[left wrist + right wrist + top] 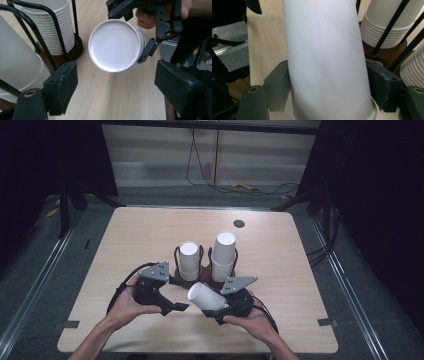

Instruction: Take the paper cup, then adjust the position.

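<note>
Right claw (216, 306) clamps white paper cup (206, 297) near its rim, base tilted toward left claw (176, 307), which stands open, empty, just beside it above worktop (280, 270).

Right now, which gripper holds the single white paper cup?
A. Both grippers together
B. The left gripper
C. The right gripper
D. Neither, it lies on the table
C: the right gripper has its pads pressed on the sides of the white paper cup, while the left gripper stands open and apart from it.
</note>
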A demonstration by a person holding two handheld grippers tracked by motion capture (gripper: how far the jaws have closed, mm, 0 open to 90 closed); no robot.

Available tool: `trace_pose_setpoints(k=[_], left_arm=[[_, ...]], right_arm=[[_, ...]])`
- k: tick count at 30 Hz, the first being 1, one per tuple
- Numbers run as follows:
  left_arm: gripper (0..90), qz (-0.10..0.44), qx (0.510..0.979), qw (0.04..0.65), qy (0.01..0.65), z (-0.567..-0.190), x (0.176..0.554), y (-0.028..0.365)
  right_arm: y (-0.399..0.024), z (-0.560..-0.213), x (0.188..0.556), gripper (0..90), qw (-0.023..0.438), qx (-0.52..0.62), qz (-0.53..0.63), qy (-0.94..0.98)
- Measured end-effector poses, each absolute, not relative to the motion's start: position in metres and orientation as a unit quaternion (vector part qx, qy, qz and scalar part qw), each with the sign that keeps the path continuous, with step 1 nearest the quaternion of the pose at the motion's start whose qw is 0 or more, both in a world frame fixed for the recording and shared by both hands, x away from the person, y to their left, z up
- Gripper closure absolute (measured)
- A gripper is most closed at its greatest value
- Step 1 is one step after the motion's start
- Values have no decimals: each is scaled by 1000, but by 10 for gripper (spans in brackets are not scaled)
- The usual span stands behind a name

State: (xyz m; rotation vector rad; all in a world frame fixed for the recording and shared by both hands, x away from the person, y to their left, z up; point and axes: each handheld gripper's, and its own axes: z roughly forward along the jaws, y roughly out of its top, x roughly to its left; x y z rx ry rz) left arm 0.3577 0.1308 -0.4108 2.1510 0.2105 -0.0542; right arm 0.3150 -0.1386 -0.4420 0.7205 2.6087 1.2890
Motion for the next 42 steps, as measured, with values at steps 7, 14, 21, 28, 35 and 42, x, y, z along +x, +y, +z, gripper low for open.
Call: trace_pose_setpoints(k=[7,14,21,28,35,42], left_arm=[[219,-17,889,452,75,-417,357,125],[229,-12,896,437,73,-422,358,123],[244,-5,900,430,69,-423,356,121],[278,-16,907,415,64,-426,357,118],[246,-18,915,400,59,-427,356,115],[212,-15,919,390,58,-427,355,113]], right_arm=[[-135,-442,317,263,67,235,399,884],[-133,-442,320,264,62,229,375,896],[-128,-437,324,265,61,220,354,907],[-124,-435,324,265,59,208,332,918],[-122,-435,325,265,58,200,318,925],[-120,-435,327,266,55,194,308,930]])
